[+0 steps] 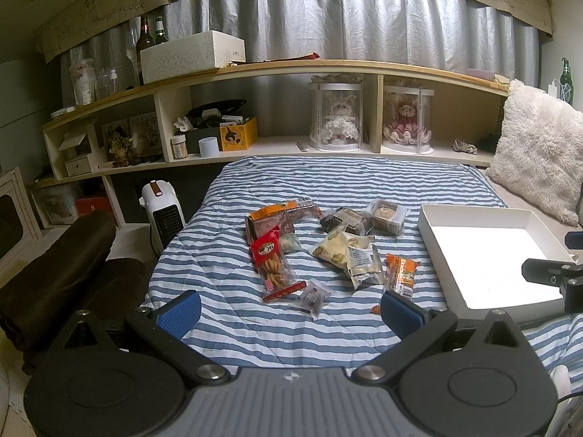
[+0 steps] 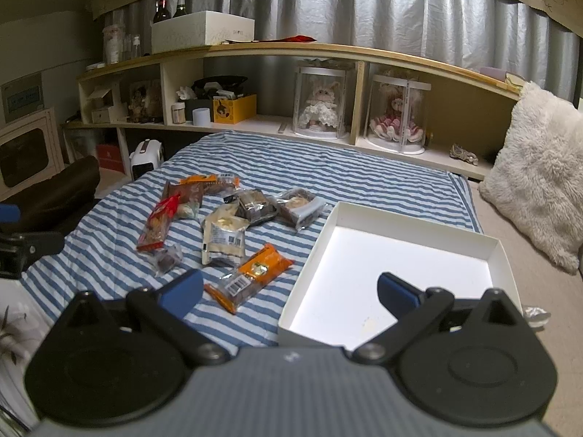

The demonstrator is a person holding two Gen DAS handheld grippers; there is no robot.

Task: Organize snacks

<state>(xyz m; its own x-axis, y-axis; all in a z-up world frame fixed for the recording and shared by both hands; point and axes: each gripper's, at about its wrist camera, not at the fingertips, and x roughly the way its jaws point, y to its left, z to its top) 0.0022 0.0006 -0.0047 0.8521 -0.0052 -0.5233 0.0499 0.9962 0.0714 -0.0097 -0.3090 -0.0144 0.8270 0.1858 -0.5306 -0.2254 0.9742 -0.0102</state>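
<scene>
Several wrapped snacks lie scattered on a blue-and-white striped blanket [image 1: 328, 178]: a red cookie pack [image 1: 274, 260], an orange pack [image 1: 400, 271], a small clear pack [image 1: 314, 296] and a white pack [image 1: 360, 260]. An empty white box [image 1: 488, 251] sits to their right. My left gripper [image 1: 291, 311] hovers open just short of the small clear pack. My right gripper [image 2: 289, 291] is open over the near left corner of the white box [image 2: 400, 266], beside the orange pack [image 2: 251, 276]. The red cookie pack [image 2: 158, 224] lies further left.
A wooden shelf [image 1: 277, 69] with doll cases, boxes and bottles runs behind the bed. A fluffy white pillow [image 1: 539, 149] leans at the right. A small white heater [image 1: 162, 215] and dark rolled cushions [image 1: 62, 273] stand left of the bed.
</scene>
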